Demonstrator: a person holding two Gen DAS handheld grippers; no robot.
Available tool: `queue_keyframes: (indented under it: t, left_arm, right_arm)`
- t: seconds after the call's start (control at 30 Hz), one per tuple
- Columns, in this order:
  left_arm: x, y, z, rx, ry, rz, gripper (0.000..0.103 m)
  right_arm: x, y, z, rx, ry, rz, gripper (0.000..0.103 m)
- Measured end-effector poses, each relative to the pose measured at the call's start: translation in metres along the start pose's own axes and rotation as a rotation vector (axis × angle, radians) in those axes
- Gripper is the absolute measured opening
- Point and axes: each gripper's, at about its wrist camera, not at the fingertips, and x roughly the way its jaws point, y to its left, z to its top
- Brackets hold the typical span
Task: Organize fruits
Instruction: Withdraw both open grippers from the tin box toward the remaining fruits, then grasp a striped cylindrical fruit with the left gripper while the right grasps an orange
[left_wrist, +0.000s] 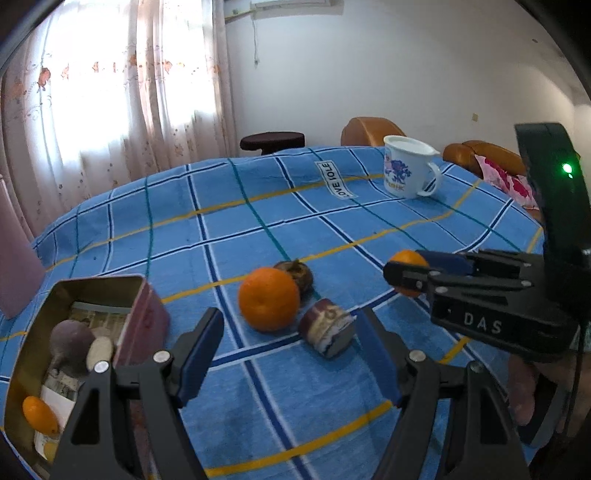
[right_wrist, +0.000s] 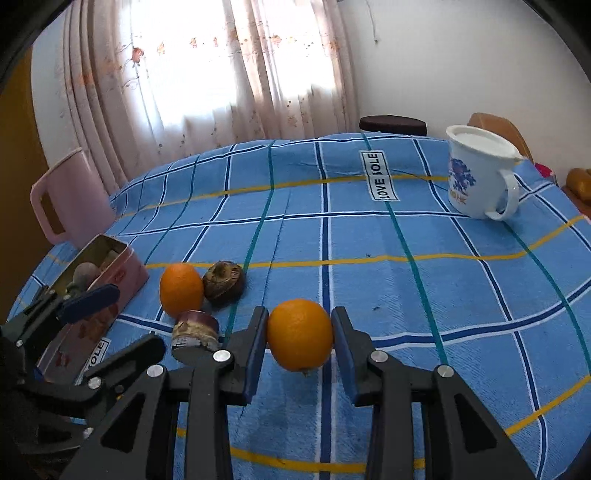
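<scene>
Right gripper (right_wrist: 300, 341) jaws clamped on an orange (right_wrist: 300, 339), lower centre of right wrist view, fruit low over the surface (right_wrist: 369, 280). Left gripper (left_wrist: 288, 354) jaws apart, empty, aimed at second orange (left_wrist: 268, 299), frame centre. Risk: round skin may roll out of the narrow pads on lifting. Brown fruit (left_wrist: 295, 275) touches the second orange behind; cut roll-like piece (left_wrist: 327, 328) sits just beside, crowding left approach. Open tin (left_wrist: 74, 332) lower left already holds items. White mug (left_wrist: 408, 168) well apart, upper right.
</scene>
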Motion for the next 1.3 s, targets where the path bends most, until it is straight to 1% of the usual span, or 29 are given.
queue_keyframes:
  t: [0.1,0.13,0.17,0.23,0.27,0.4,0.47,0.6,0.7,0.9,1.07,1.17,1.3]
  left_arm:
    - [0.01,-0.004,0.003,-0.011,0.034,-0.025,0.074]
    - [0.013,-0.006,0.002,-0.013,0.049,-0.037,0.07]
    - [0.017,-0.008,0.002,-0.011,0.066,-0.046,0.061]
    - [0.022,-0.013,0.002,-0.009,0.093,-0.062,0.048]
    - [0.023,-0.014,0.002,-0.007,0.1,-0.065,0.047]
    - [0.03,-0.017,0.003,-0.016,0.126,-0.068,0.047]
    - [0.031,-0.018,0.002,-0.012,0.136,-0.064,0.044]
    - [0.029,-0.014,0.001,-0.03,0.133,-0.083,0.043]
    - [0.023,-0.011,0.0,-0.046,0.11,-0.086,0.041]
    - [0.013,-0.01,0.0,-0.047,0.054,-0.087,0.038]
    - [0.011,-0.014,0.001,-0.022,0.05,-0.087,0.037]
    - [0.01,-0.013,0.0,-0.028,0.046,-0.09,0.037]
    - [0.002,-0.012,-0.001,-0.031,0.007,-0.086,0.037]
  right_arm:
    - [-0.001,-0.002,0.001,0.006,-0.007,-0.006,0.037]
    - [-0.002,-0.002,0.001,0.007,-0.011,-0.009,0.037]
    - [-0.002,-0.002,0.001,0.008,-0.015,-0.011,0.037]
    - [-0.003,-0.003,0.0,0.011,-0.023,-0.012,0.037]
    - [-0.004,-0.003,0.0,0.012,-0.023,-0.014,0.037]
    - [-0.004,0.0,0.0,0.001,-0.022,-0.021,0.037]
    - [-0.004,0.0,0.0,-0.001,-0.02,-0.016,0.037]
    - [-0.005,-0.001,0.0,0.005,-0.026,0.002,0.037]
    - [-0.007,-0.001,0.0,0.005,-0.04,0.009,0.037]
    - [-0.013,0.003,-0.001,-0.016,-0.067,0.015,0.037]
    - [-0.013,0.004,-0.001,-0.018,-0.071,0.016,0.037]
    - [-0.014,0.004,-0.001,-0.016,-0.077,0.015,0.037]
    - [-0.019,0.004,-0.002,-0.019,-0.104,0.027,0.037]
